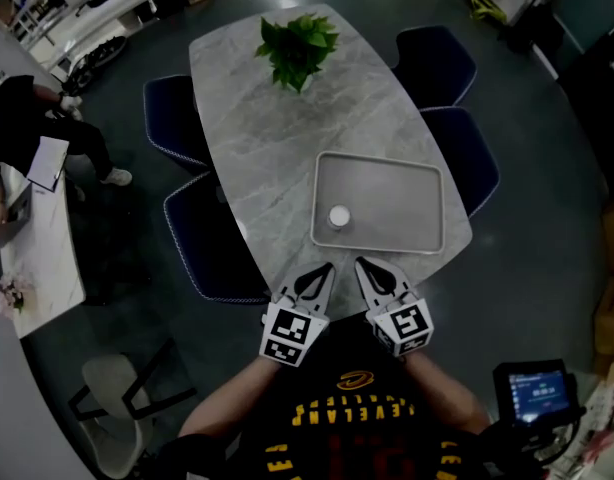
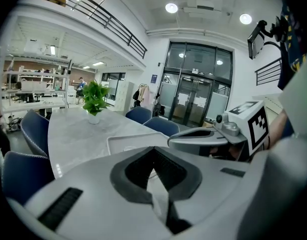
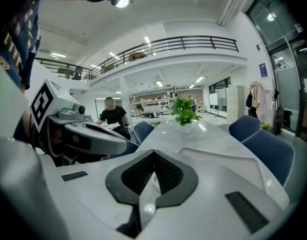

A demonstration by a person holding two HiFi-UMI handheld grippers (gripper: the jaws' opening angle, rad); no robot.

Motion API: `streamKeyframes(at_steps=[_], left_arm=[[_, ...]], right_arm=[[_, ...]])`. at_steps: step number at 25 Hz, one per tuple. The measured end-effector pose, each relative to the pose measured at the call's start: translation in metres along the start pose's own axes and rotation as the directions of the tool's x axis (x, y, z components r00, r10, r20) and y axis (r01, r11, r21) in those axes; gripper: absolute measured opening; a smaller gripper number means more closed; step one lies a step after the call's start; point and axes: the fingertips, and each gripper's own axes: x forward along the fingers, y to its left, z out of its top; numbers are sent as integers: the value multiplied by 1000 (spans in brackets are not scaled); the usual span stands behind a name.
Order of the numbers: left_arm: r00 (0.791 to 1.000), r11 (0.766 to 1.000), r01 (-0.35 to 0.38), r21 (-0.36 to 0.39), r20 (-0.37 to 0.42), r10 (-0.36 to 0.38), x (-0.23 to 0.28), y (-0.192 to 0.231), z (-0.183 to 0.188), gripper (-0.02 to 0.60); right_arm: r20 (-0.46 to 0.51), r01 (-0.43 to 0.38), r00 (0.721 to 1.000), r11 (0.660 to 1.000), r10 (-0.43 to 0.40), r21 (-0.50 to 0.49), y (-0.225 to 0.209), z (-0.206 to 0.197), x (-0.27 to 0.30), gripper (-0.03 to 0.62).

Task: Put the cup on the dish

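A small white cup point(image 1: 338, 216) stands inside the near-left corner of the shallow grey rectangular dish point(image 1: 417, 183) on the marble table point(image 1: 257, 138). Both grippers hover side by side at the table's near end, just short of the dish. My left gripper point(image 1: 328, 267) is shut with nothing in it, and so is my right gripper point(image 1: 361, 263). In the left gripper view the shut jaws point(image 2: 153, 151) point at the dish point(image 2: 124, 140), with the right gripper point(image 2: 206, 136) alongside. The right gripper view shows its shut jaws point(image 3: 153, 154), the dish rim point(image 3: 228, 155) beyond and the left gripper point(image 3: 88, 131) beside it.
A potted green plant point(image 1: 297, 48) stands at the table's far end. Dark blue chairs flank the table on the left point(image 1: 215, 240) and the right point(image 1: 469, 158). A seated person point(image 1: 27, 128) is at a white desk point(image 1: 42, 258) far left. A pale chair point(image 1: 117, 403) stands near left.
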Motion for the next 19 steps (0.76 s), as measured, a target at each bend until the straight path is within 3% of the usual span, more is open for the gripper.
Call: streamKeyframes(at_steps=[19], left_arm=[[996, 999, 27, 28, 85, -29, -36, -6, 13, 1]], right_arm=[[45, 62, 997, 997, -61, -43, 22, 11, -23, 6]])
